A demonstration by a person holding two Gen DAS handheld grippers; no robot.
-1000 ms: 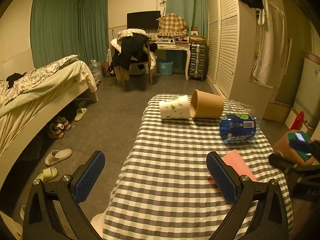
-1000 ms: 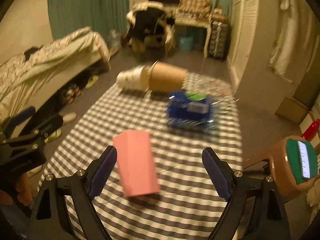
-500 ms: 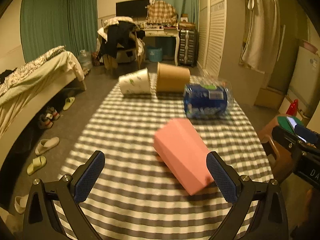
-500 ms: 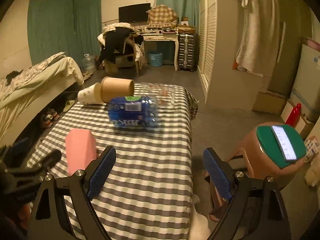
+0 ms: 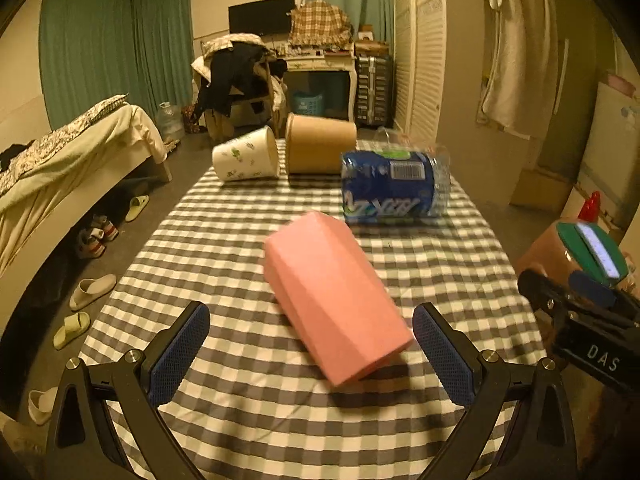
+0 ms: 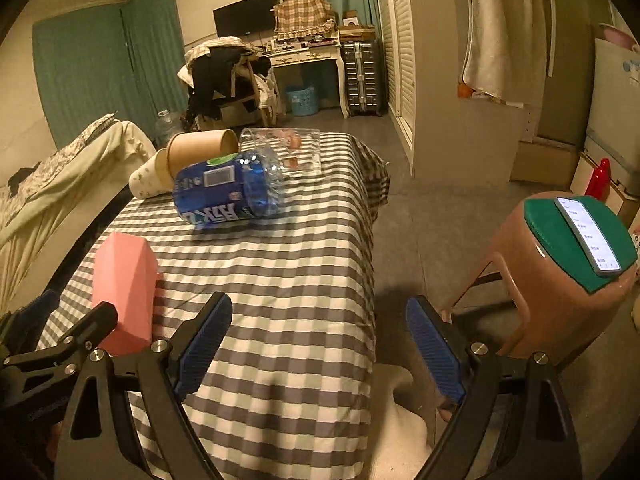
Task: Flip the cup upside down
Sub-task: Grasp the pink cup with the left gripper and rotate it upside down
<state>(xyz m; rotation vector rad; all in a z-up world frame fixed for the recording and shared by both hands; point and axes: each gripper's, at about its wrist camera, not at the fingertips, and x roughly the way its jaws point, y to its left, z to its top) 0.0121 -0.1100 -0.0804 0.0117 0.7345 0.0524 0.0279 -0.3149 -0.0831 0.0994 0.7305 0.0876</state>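
Observation:
A pink faceted cup [image 5: 334, 296] lies on its side on the checked tablecloth [image 5: 224, 240], between and just beyond the open jaws of my left gripper [image 5: 312, 350], which is empty. The cup also shows in the right wrist view [image 6: 124, 288] at the left. My right gripper [image 6: 320, 340] is open and empty over the table's right edge. A white printed paper cup [image 5: 246, 160], a brown paper cup [image 5: 320, 144] and a blue-labelled plastic cup [image 5: 394, 188] lie on their sides farther back.
A clear glass [image 6: 288, 152] lies at the table's far end. A brown stool [image 6: 560, 272] with a green pad and a phone stands right of the table. A bed [image 5: 60, 168] and slippers are on the left.
My left gripper has swung right and come nearer, so the pink cup now lies between its jaws. My right gripper has swung right toward the table's right edge.

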